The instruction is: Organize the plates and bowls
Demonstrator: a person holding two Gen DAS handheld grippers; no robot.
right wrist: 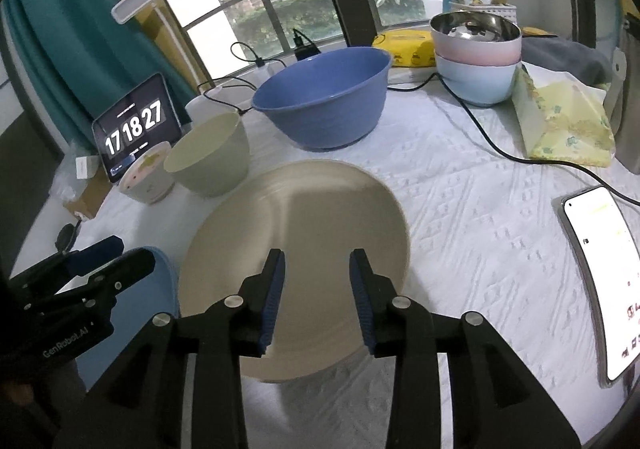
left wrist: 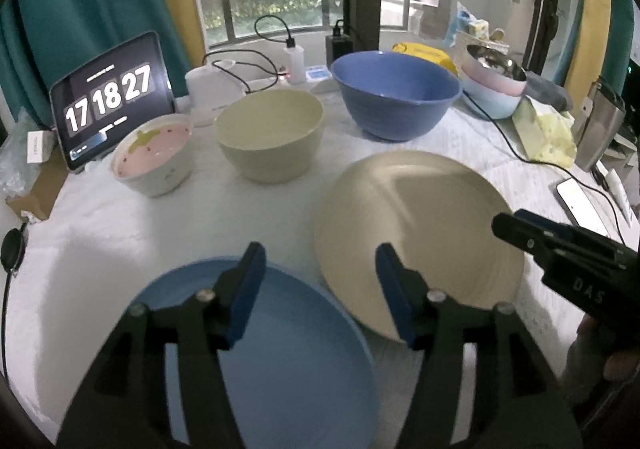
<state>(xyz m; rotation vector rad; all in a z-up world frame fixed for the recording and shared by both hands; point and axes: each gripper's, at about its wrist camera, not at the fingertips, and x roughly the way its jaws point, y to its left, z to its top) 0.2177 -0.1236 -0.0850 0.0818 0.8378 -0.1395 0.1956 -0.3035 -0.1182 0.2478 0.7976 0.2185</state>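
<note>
A blue plate (left wrist: 288,349) lies near the front edge, with my open, empty left gripper (left wrist: 320,261) above its far rim. A cream plate (left wrist: 416,233) lies to its right; it also shows in the right wrist view (right wrist: 312,217) with my open, empty right gripper (right wrist: 318,261) hovering over it. Behind stand a small pink-lined bowl (left wrist: 154,153), a cream bowl (left wrist: 270,137) and a big blue bowl (left wrist: 394,93). The right gripper (left wrist: 520,225) shows at the cream plate's right edge in the left wrist view.
A tablet clock (left wrist: 108,97) stands at the back left. Stacked pink, pale blue and steel bowls (right wrist: 476,53) sit at the back right, beside a yellow tissue pack (right wrist: 564,121). A phone (right wrist: 600,277) lies at the right edge. Black cables (right wrist: 500,149) cross the white cloth.
</note>
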